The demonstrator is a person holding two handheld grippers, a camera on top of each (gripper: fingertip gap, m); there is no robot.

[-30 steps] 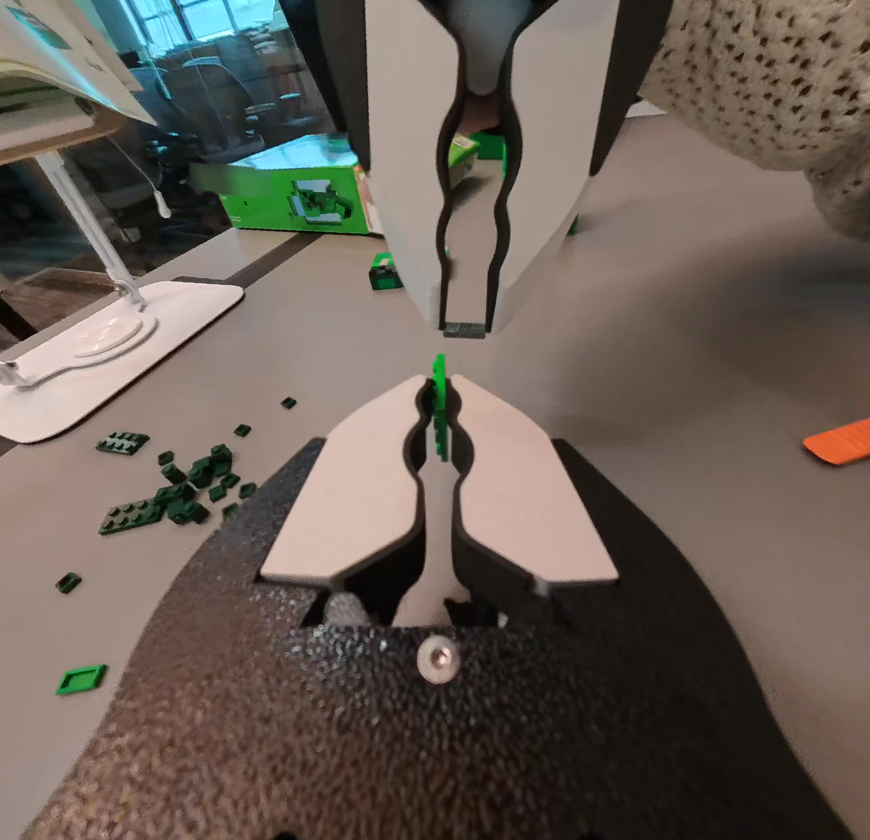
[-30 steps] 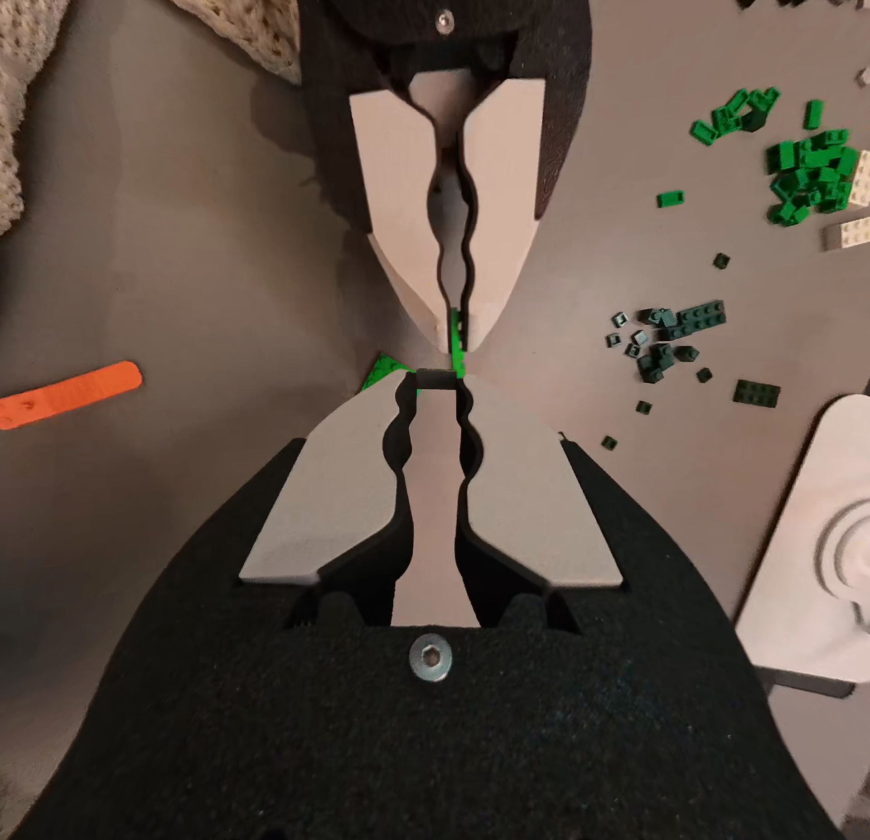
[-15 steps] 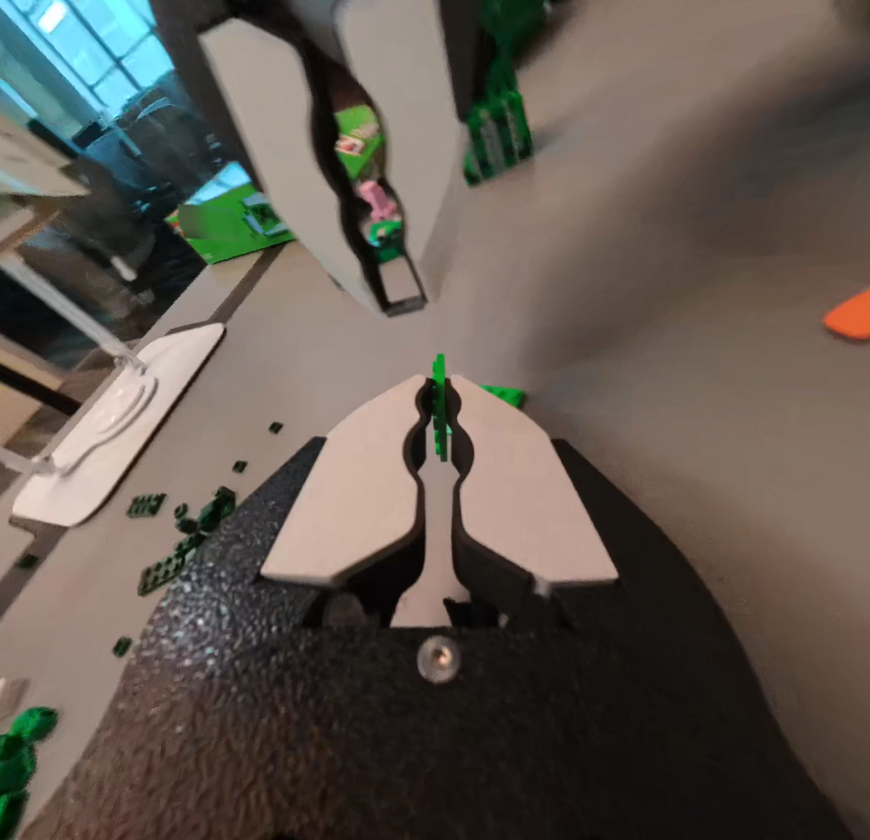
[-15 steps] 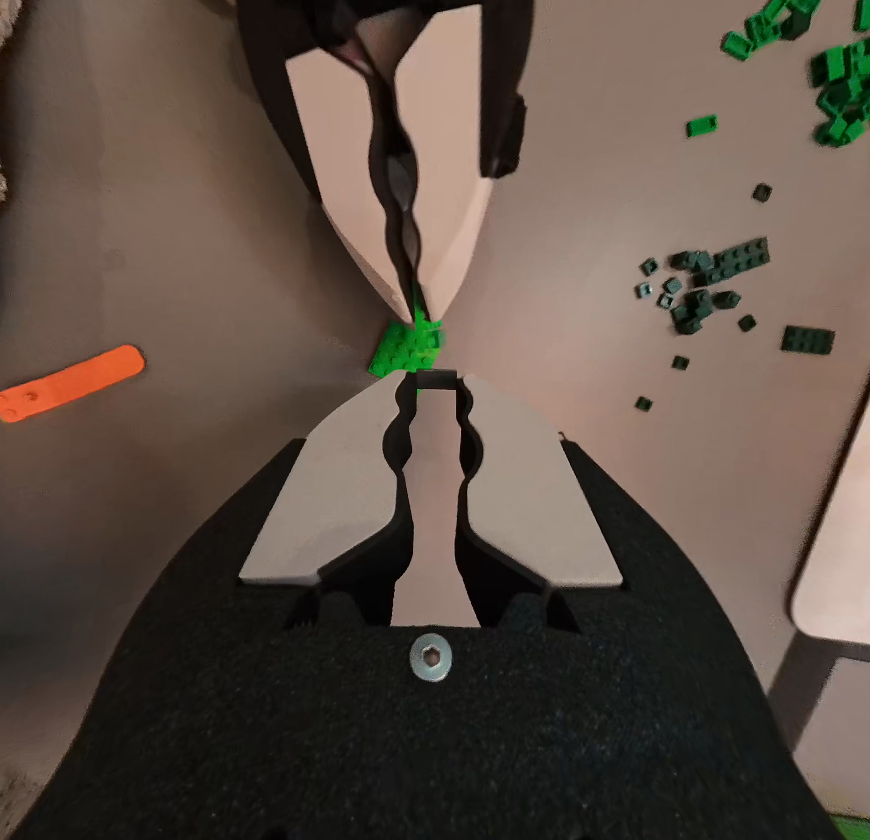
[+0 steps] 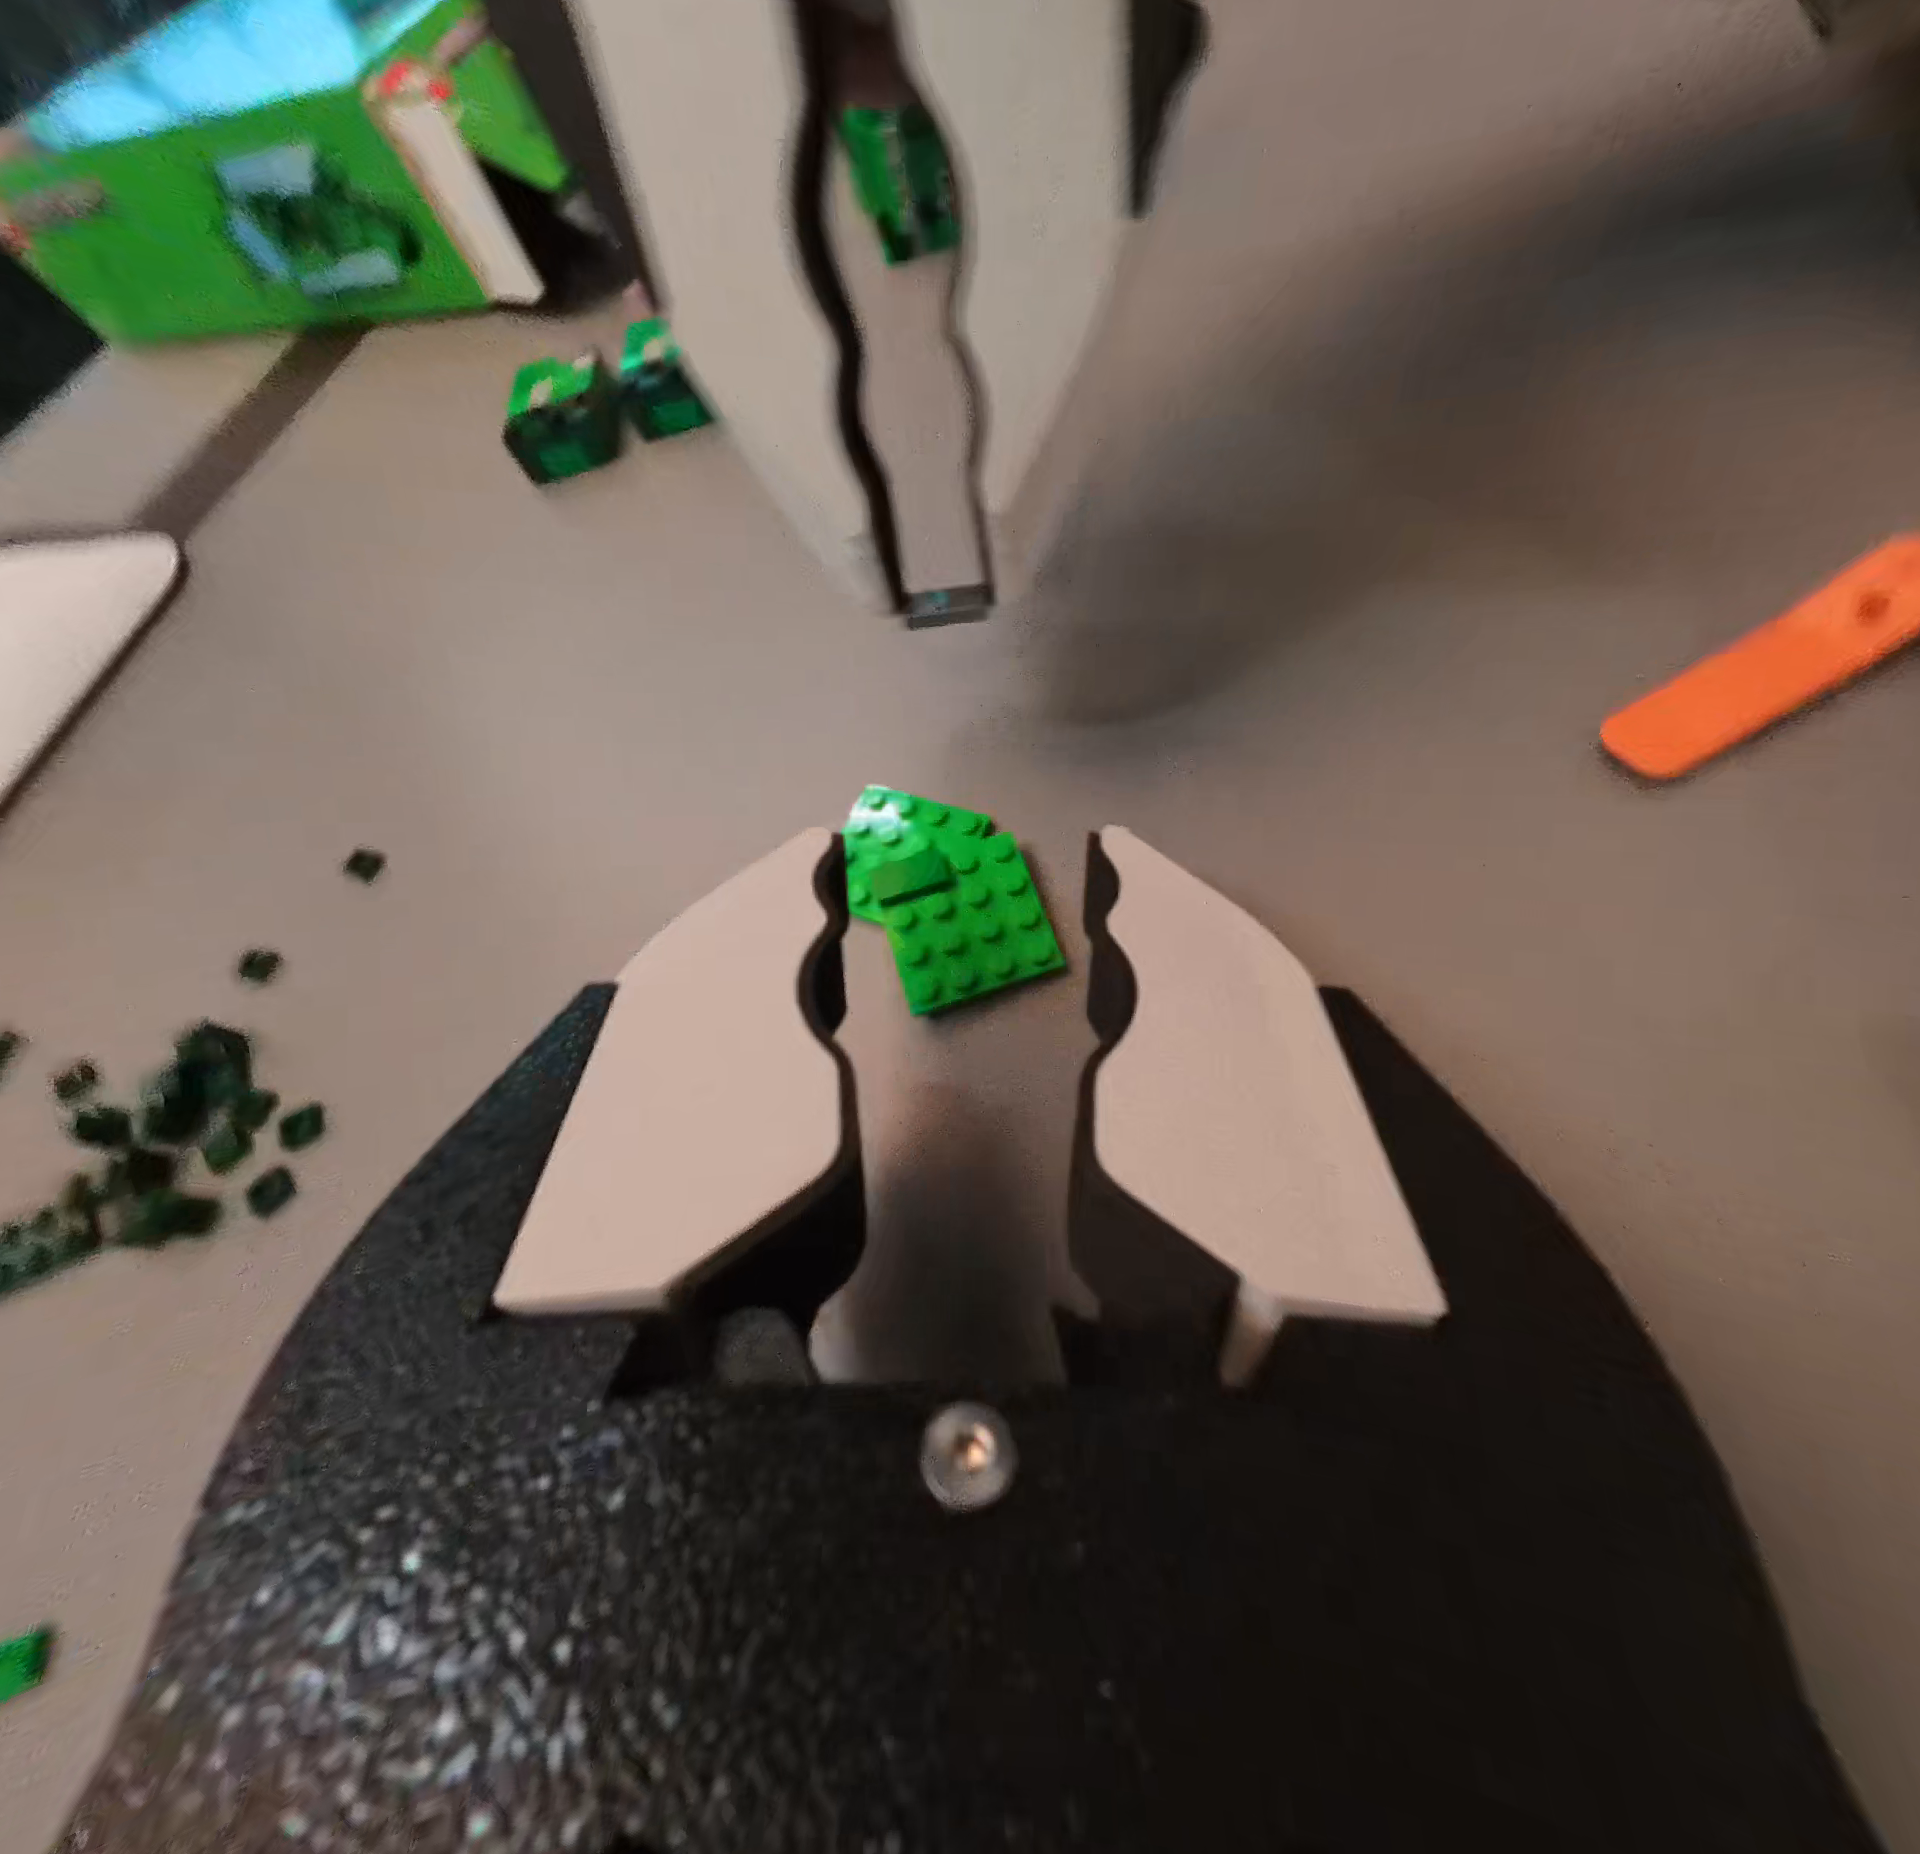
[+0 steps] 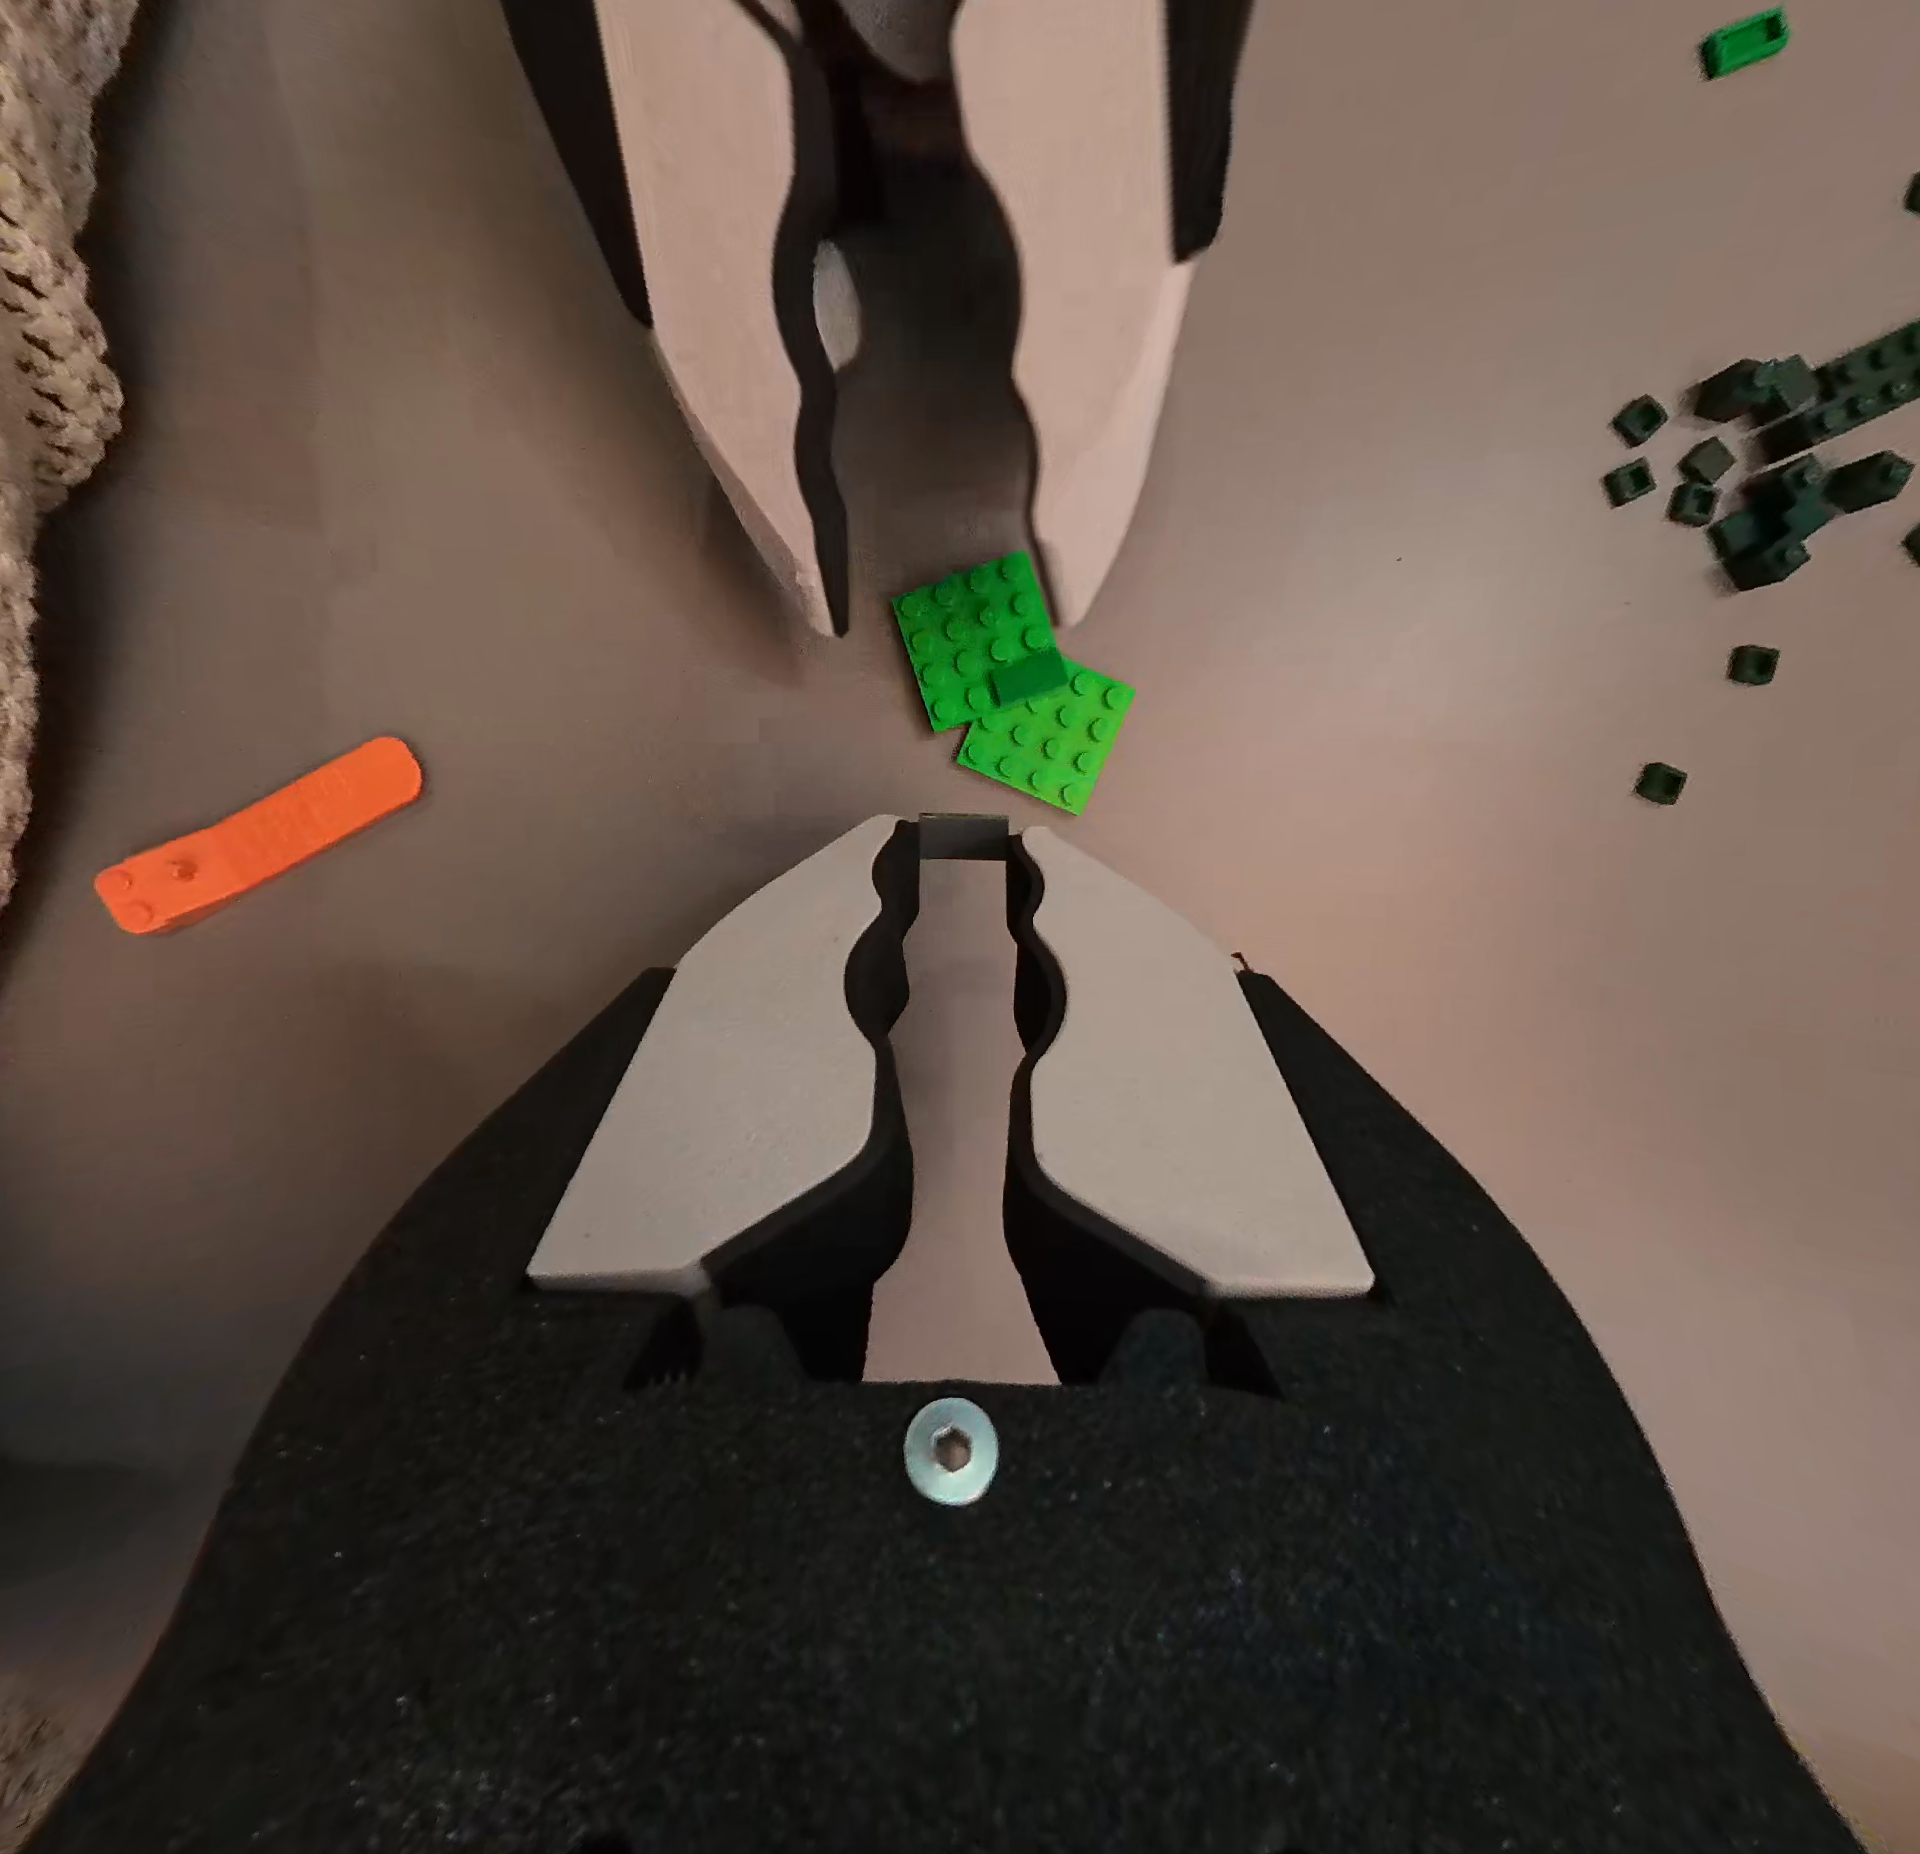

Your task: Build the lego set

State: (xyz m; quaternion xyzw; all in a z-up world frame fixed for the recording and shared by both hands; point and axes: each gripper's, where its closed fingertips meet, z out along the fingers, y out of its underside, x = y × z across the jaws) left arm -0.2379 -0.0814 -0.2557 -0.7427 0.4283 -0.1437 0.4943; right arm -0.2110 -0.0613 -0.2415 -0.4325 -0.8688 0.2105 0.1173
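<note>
Currently, grey table (image 6: 1455, 973) carries the job. L gripper (image 5: 961, 848) stands with jaws wide apart, nothing held, tips either side of two bright green plates (image 6: 1013, 692) lying flat, overlapped at a skew, small darker green tile (image 6: 1029, 680) on the overlap. R gripper (image 6: 964, 834) nearly closed, pinching a small grey brick (image 6: 964, 836) at its tips, just short of the plates. Orange separator (image 6: 260, 836) well apart. Dark green loose pcs (image 6: 1787, 474) off to one side.

Judgement: plates set down; step in hand is adding the grey brick. Next move needs stud alignment and L gripper steadying the plates against shifting.
</note>
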